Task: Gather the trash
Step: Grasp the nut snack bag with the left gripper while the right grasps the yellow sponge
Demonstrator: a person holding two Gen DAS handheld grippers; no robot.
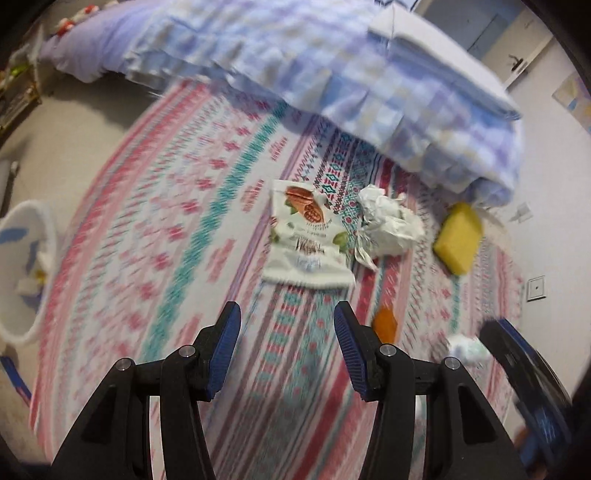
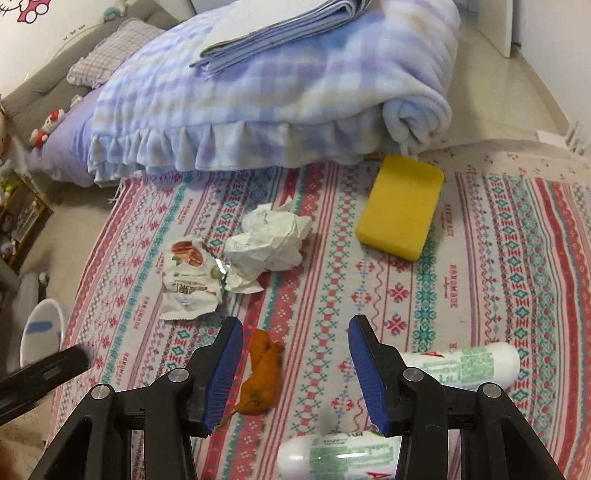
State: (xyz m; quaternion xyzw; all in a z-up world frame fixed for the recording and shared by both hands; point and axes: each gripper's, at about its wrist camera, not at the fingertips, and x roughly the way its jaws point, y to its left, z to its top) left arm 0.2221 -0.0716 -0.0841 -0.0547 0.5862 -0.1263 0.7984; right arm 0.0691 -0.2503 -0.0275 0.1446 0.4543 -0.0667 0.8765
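This is a bedroom in a home. A low bed sits almost on the floor, with a frilled checked blanket heaped over it, folded sheets on top and a checked pillow at its head. A cartoon cat sticker decorates the wall, and a small plush toy lies by the mattress. A woven patterned rug covers the floor, and a door with a handle stands beyond the bed.

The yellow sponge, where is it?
The yellow sponge lies on the patterned rug, upper right in the right wrist view, just below the rolled blanket.
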